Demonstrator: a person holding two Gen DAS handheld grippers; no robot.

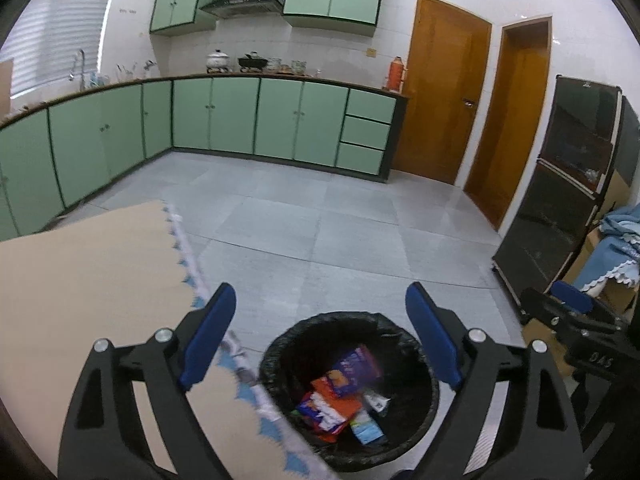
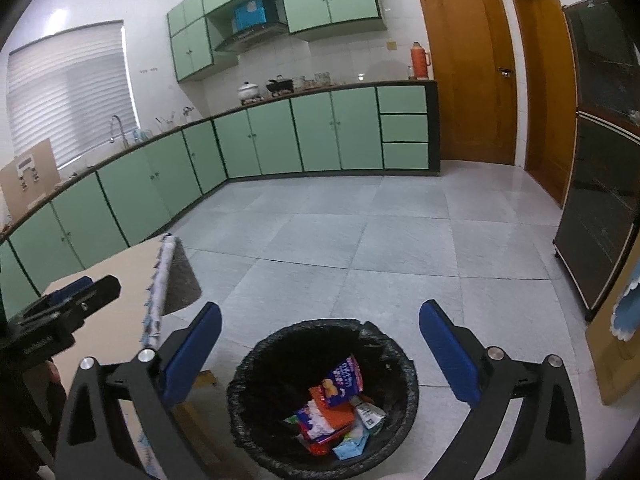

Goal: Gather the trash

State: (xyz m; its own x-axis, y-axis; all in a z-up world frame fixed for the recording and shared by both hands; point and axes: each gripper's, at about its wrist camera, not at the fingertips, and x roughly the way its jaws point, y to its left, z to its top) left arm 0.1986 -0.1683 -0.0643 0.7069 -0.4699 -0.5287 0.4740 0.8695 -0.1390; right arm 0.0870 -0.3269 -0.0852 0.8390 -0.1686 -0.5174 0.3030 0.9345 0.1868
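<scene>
Grey tiled floor [image 2: 360, 248], black-lined trash bin [image 2: 248, 412] standing on it, table [image 1: 80, 280] beside bin

Packets [image 2: 344, 380] in bin [image 2: 256, 364]: print too blurred to read.

Print on the wrappers [image 2: 340, 384] in the trash bin [image 2: 256, 364] is too small to read, the bin's near rim is cut off by the lower edge in the right wrist view — and items on the far counter [image 1: 280, 74] remain indistinct.
</scene>
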